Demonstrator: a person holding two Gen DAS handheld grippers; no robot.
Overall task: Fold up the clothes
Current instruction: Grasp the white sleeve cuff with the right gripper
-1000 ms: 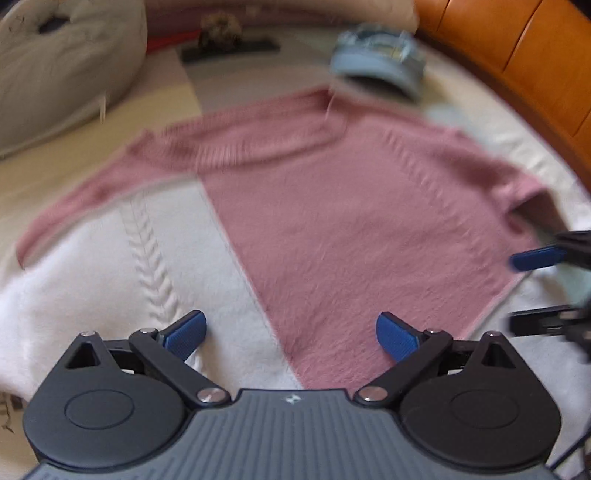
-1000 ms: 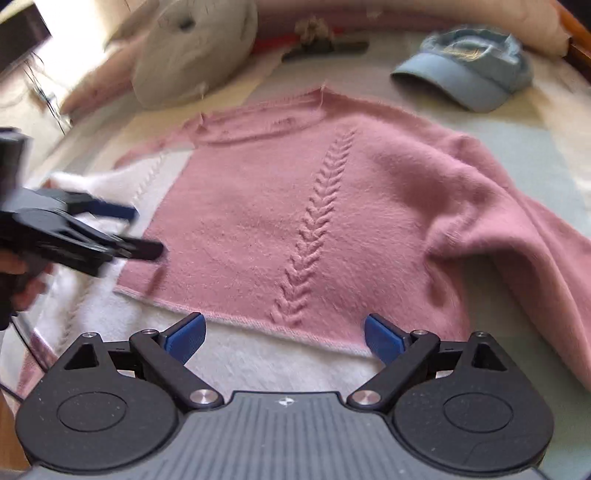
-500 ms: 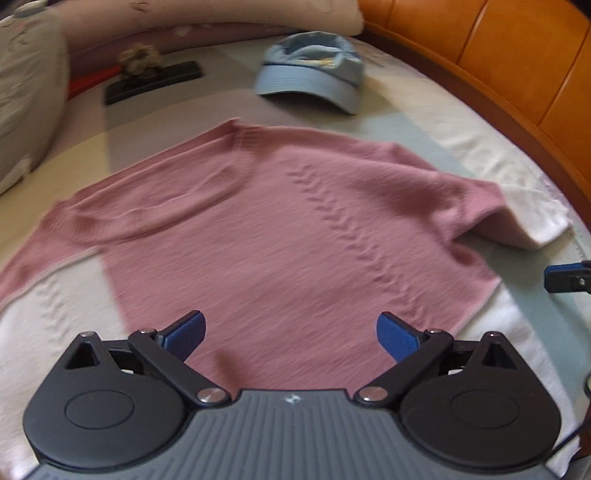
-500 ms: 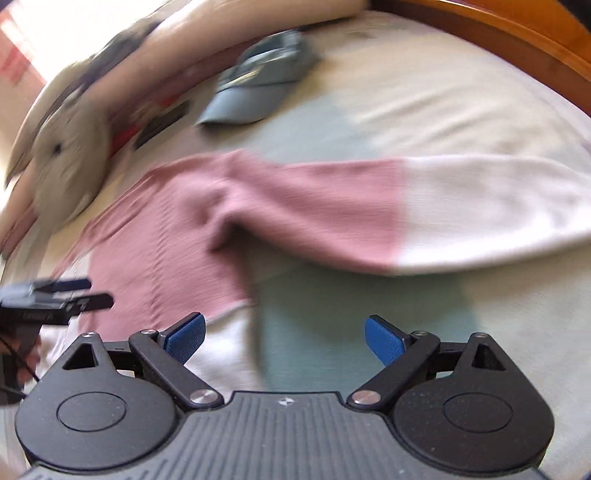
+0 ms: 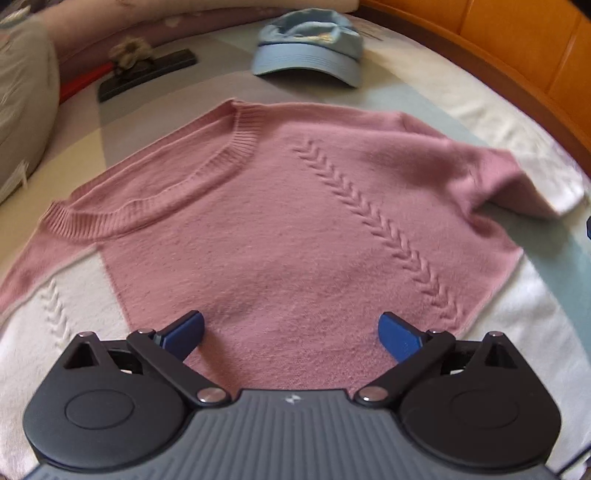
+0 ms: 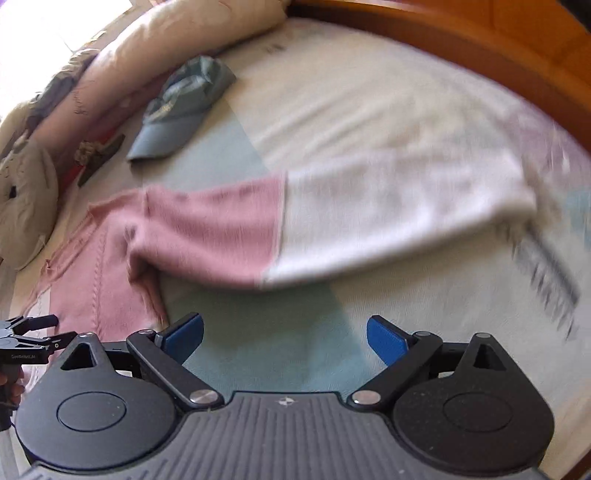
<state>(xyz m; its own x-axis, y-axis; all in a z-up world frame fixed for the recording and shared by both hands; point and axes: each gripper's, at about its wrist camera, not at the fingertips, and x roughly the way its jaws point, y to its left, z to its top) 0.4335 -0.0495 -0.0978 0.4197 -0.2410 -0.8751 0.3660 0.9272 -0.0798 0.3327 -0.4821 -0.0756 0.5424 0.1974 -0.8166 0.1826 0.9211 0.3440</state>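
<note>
One sweater (image 5: 280, 229), one blue cap (image 5: 308, 48), two pillows (image 6: 177, 40), two claws (image 5: 291, 332), both spread wide.

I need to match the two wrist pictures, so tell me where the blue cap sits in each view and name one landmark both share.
Left wrist view: the blue cap lies at the top centre, on the bed beyond the sweater's collar.
Right wrist view: the blue cap lies at the upper left, beyond the sweater's outstretched sleeve.
Shared landmark: the pink and white sweater; also the wooden bed frame along the upper right.
</note>
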